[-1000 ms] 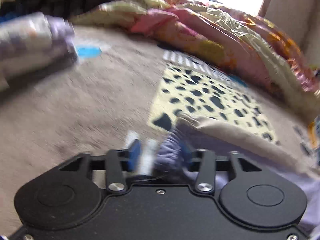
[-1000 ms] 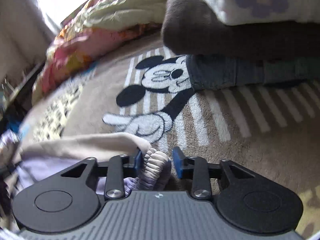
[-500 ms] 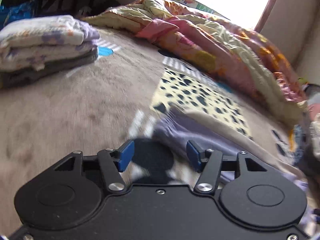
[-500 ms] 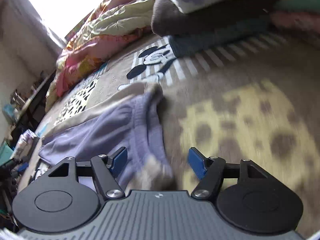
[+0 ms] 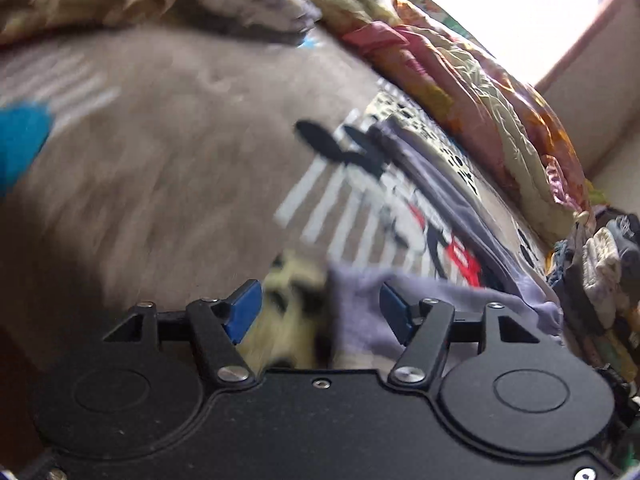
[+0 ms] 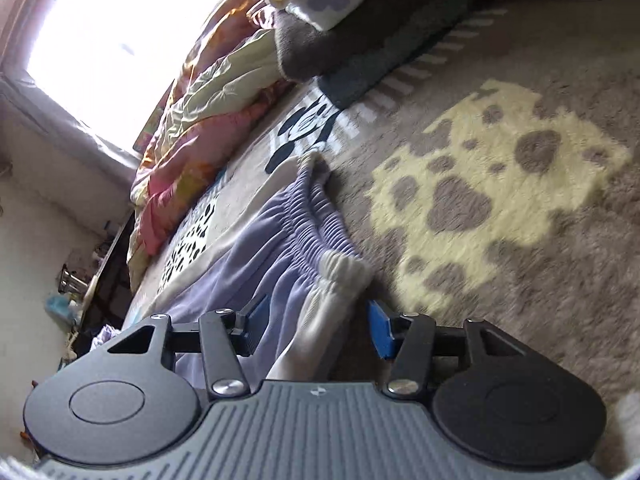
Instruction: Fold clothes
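The lilac trousers (image 6: 256, 248) lie spread flat on the plush brown blanket (image 6: 540, 280) covering the bed. Their long axis runs from the gathered elastic waistband (image 6: 316, 224) at the right tongs (image 6: 316, 326) across to the leg end beside the left tongs (image 5: 320, 308).

Right tongs: jaws apart and just closing, waistband corner lying between them, pads not pressing on the cloth. Left tongs: jaws apart and just opening; a lilac hem corner sits against the inner side of one blue pad (image 5: 394, 312), loose, not pinched. That view is blurred, so contact is uncertain.

Judgement: each hand is at its own end of the garment; the coming move turns on bringing one end over the other along that axis.

The fabric is soft, thin jersey with a ribbed, puckered waist. It should drape and slip easily. A stack of folded clothes (image 6: 360, 20) sits well apart, and a rumpled floral quilt (image 6: 208, 92) lines the far edge.
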Demonstrator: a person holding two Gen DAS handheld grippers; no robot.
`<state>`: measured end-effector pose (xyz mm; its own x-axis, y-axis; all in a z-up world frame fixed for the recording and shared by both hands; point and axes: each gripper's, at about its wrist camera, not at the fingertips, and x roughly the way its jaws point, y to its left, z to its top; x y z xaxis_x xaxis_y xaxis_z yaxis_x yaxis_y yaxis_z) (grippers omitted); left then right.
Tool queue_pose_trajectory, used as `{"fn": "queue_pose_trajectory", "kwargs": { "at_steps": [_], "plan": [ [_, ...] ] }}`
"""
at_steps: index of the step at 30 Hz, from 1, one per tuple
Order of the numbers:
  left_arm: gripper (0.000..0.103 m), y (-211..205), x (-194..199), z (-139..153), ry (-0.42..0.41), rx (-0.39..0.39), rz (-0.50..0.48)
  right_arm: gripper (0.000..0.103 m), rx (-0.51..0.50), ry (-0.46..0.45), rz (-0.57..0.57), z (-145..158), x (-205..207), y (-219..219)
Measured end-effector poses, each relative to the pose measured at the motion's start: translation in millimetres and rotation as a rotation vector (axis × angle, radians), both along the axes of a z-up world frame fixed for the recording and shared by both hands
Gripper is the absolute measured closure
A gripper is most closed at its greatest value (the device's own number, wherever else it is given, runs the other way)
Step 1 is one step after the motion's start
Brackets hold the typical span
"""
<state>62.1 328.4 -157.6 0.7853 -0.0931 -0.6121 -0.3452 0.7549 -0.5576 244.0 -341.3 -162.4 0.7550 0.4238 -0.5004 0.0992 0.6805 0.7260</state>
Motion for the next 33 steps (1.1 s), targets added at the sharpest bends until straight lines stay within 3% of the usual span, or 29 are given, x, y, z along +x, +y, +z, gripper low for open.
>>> {"fn": "queue_pose_trajectory", "kwargs": {
  "at_steps": [1, 4, 5, 6, 8, 10, 12, 13, 16, 19, 20, 21, 23, 27, 31, 33],
  "plan": [
    [0.038, -0.7, -3.9, -3.9, -0.009, -0.025, -0.004, 0.051, -0.013, 0.002, 0.001, -1.0, 1.9, 2.3],
    [0.04, -11.3, 1.1, -12.6, -0.052, -0.039, -0.045, 0.078, -0.001, 0.014, -0.006, -6.8, 6.6, 5.4],
    [0.064, -16.8, 4.8, -12.8, -0.066, -0.02, -0.059, 0.09, 0.028, 0.019, -0.009, -9.5, 7.7, 4.8],
    [0.096, -22.7, 8.7, -9.1, -0.081, 0.015, -0.065, 0.093, 0.059, 0.013, -0.007, -9.9, 8.2, 5.1],
    [0.096, -32.4, 14.9, 0.0, -0.121, 0.08, -0.07, 0.094, 0.092, -0.039, -0.003, 0.6, 5.7, 5.5],
    [0.096, -24.4, 7.4, 22.0, -0.231, 0.07, -0.03, 0.094, 0.152, -0.126, -0.029, 18.7, -1.1, -2.4],
    [0.096, -16.6, 3.9, 35.8, -0.26, 0.069, -0.027, 0.094, 0.176, -0.162, -0.038, 27.3, -5.6, -10.5],
    [0.096, -15.3, 5.7, 32.0, -0.231, 0.067, -0.039, 0.094, 0.165, -0.158, -0.028, 27.8, -6.3, -12.2],
    [0.096, -12.5, 17.4, -3.4, -0.069, 0.029, -0.052, 0.094, 0.027, -0.009, 0.033, 8.7, -0.6, -7.5],
    [0.096, -6.5, 16.2, -7.8, -0.046, 0.0, -0.057, 0.094, 0.054, 0.093, 0.014, -17.0, -4.5, -14.4],
    [0.089, -6.4, 13.9, -3.9, -0.063, 0.011, -0.053, 0.092, 0.065, 0.086, 0.003, -16.7, -6.5, -16.6],
    [0.071, -6.3, 11.7, -0.5, -0.077, 0.023, -0.045, 0.087, 0.055, 0.079, -0.003, -13.9, -7.0, -17.0],
    [0.054, -3.3, 7.0, 1.8, -0.082, 0.049, 0.005, 0.083, 0.011, 0.085, -0.01, -7.9, -6.6, -15.8],
    [0.054, -5.9, 4.5, 13.3, -0.143, 0.145, 0.039, 0.065, -0.136, 0.077, -0.047, 9.6, -12.9, -7.2],
    [0.054, -27.9, 15.2, 18.4, -0.25, 0.172, -0.082, 0.061, -0.347, -0.007, -0.129, 37.3, -37.0, 4.6],
    [0.054, -48.0, 29.5, 18.4, -0.262, 0.209, -0.17, 0.061, -0.347, -0.111, -0.043, 44.0, -41.6, 17.0]
  ]
}}
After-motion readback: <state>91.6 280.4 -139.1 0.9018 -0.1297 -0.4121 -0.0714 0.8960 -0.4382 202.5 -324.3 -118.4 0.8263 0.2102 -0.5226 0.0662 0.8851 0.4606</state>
